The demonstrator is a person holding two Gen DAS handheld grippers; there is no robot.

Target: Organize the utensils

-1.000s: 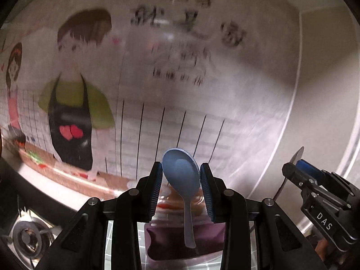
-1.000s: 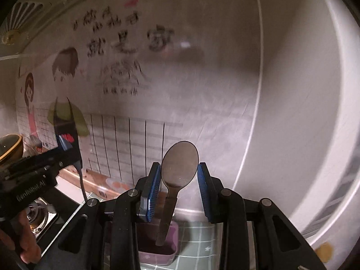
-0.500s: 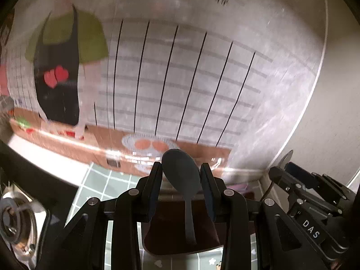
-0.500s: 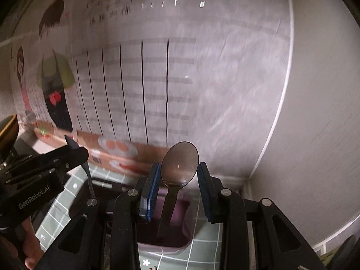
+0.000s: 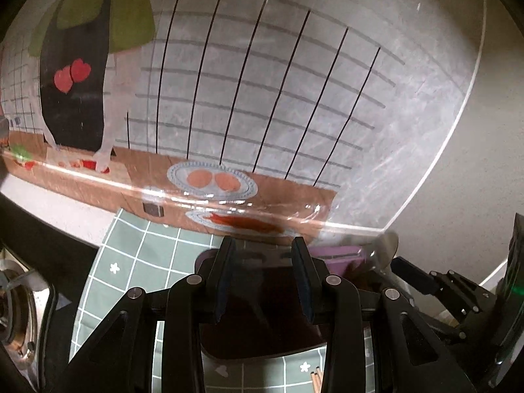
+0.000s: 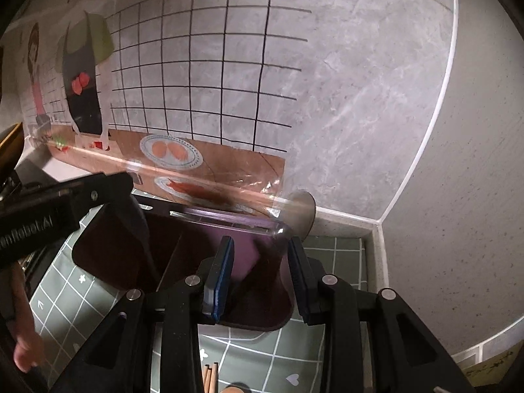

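A purple utensil holder (image 5: 337, 255) (image 6: 229, 229) with dark inner compartments stands on the green checked mat by the wall. My left gripper (image 5: 262, 281) is open and empty right above the holder. My right gripper (image 6: 258, 278) is open and empty above the holder's right part. A metal spoon's bowl (image 6: 303, 211) sticks up at the holder's far right corner; it also shows in the left wrist view (image 5: 388, 249). The blue spoon is not visible. The left gripper's body (image 6: 65, 196) shows at the left of the right wrist view.
A gas stove burner (image 5: 13, 301) lies to the left. The wall with a cartoon sticker (image 5: 245, 98) stands right behind the holder. Wooden chopstick tips (image 6: 209, 376) lie on the mat (image 6: 327, 350) near me. A corner ledge (image 6: 370, 239) bounds the right side.
Both grippers moved down to the holder and opened. The blue spoon left the left jaws and the metal spoon left the right jaws, now standing in the holder.
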